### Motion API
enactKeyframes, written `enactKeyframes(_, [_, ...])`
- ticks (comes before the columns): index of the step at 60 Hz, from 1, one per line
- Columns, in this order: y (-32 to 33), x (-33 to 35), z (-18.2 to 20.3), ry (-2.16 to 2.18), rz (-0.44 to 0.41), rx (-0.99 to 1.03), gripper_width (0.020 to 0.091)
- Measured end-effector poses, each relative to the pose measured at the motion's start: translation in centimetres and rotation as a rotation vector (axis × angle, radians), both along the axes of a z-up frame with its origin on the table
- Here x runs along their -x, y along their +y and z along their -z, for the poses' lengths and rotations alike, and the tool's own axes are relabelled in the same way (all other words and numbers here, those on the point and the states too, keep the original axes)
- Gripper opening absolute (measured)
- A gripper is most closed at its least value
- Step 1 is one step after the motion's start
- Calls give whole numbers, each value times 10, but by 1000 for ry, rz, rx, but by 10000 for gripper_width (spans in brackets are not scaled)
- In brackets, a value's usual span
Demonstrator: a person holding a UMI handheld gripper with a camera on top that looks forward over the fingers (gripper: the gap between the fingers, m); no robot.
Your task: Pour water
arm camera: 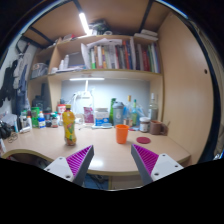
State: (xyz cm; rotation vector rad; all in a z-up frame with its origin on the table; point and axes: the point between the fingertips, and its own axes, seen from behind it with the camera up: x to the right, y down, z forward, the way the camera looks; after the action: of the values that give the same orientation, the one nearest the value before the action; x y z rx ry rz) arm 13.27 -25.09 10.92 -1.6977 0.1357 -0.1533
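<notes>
Bottle of yellow drink stands upright on the desk, beyond your gripper's left finger, with an orange cup to its right. Your gripper is wide open and holds nothing. Bookshelves line the wall behind.

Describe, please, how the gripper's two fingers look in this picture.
The gripper shows two dark, wedge-shaped fingers, broad toward the camera and narrowing toward their tips. Each finger carries a magenta pad with fine ridges on its inner face. No cables, markings or sleeve are visible.
</notes>
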Motion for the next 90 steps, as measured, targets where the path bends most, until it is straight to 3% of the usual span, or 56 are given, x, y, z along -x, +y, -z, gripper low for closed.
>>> enactKeyframes(22, [154, 162, -4, 42, -190, -46, 839])
enactKeyframes(46, [278, 183, 27, 48, -98, 26, 835])
enactKeyframes(48, [284, 183, 29, 56, -94, 30, 817])
enactKeyframes(51, [291, 178, 35, 45, -79, 53, 565])
enactKeyframes(52, [293, 178, 37, 43, -76, 61, 518])
enactKeyframes(63, [297, 184, 38, 39, -104, 65, 387])
enactKeyframes(78, [299, 190, 30, 23, -162, 52, 361])
enactKeyframes(90, [296, 163, -86, 412, -251, -209, 360])
